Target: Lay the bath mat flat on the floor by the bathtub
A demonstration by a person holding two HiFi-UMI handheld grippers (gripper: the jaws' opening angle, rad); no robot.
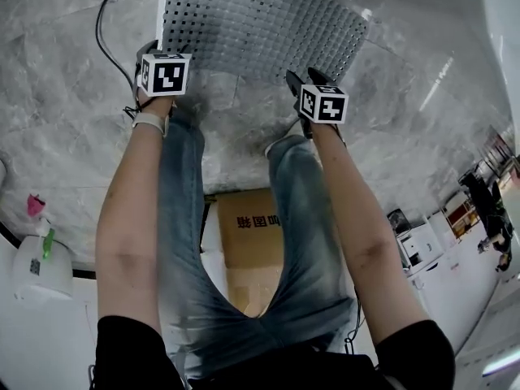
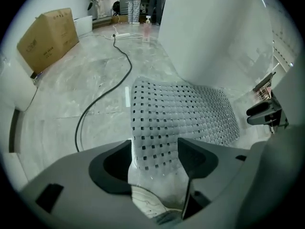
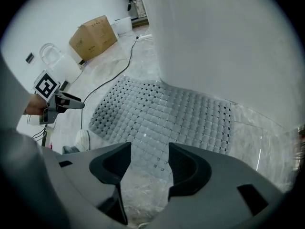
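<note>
Jeans-clad legs [image 1: 183,185], cardboard box [image 1: 248,238] behind, black cable [image 1: 97,31] (beside bath mat [image 1: 260,23])

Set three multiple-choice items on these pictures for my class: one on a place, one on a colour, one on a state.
1. Where is the bath mat?
A. On the floor beside the bathtub
B. Inside the bathtub
C. Draped over the bathtub's rim

2. What colour is the bath mat?
A. Red
B. Grey
C. Green

3. How do the fingers of the left gripper stand?
A. Shut tight together
B. Clamped on the bathtub's rim
C. Apart, pressing nothing

Answers:
1 A: it lies on the marble floor by the white tub wall.
2 B: its perforated surface is grey.
3 C: the left gripper view shows a wide gap between them.
</note>
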